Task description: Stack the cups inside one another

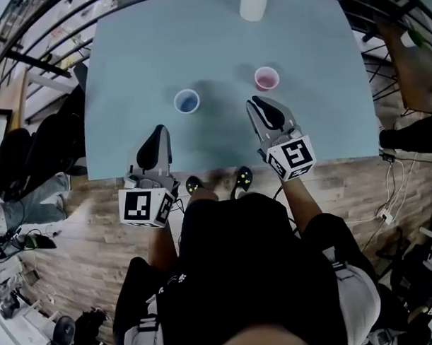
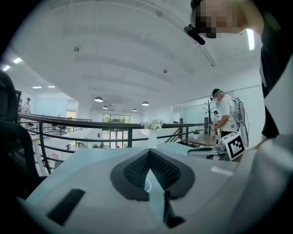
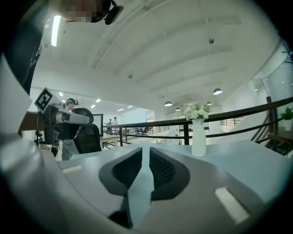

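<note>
On the pale blue table a blue cup stands upright at centre left and a pink cup upright to its right, farther back. My left gripper hovers near the front edge, short of the blue cup, with its tips touching and nothing held. Through the slit below the tips of my left gripper a sliver of the blue cup shows. My right gripper sits just short of the pink cup. In its own view my right gripper shows a thin empty slit between its jaws.
A white vase with flowers stands at the table's far edge, also seen as the vase. Black railings run behind the table. A black chair is at the left. Wooden floor with cables lies at the right.
</note>
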The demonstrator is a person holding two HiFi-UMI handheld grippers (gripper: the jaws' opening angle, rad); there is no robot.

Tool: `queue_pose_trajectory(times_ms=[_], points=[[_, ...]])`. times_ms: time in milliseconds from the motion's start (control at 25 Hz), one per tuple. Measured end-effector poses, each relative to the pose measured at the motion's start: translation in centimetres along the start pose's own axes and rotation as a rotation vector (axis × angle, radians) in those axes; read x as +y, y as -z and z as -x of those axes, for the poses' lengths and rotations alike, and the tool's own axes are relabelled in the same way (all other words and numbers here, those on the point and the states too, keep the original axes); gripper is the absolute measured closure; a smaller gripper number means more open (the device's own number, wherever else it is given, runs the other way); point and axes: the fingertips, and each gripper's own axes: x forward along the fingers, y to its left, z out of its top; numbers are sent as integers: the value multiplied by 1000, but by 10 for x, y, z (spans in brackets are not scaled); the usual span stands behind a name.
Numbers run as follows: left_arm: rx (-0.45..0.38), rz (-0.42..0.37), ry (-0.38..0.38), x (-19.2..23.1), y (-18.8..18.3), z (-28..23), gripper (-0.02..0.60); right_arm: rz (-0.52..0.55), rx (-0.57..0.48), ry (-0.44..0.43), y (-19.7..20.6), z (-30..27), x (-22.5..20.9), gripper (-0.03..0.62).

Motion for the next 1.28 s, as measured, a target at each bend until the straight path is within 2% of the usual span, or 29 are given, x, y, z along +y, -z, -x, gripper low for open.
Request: queue_pose_trajectory(times_ms=[360, 600, 840, 1280], points=[[8, -24, 146, -52, -2, -48, 595, -1, 2, 141, 0, 61, -42, 574], [9, -33, 193, -82, -4, -67, 596, -8, 0, 183, 2, 82, -67, 585], [20, -35, 169, -83, -3, -69, 596, -20, 12, 174, 10, 74, -78, 582], [26, -24, 71, -67, -1, -72, 595, -15, 84, 127, 34, 40, -100, 441]])
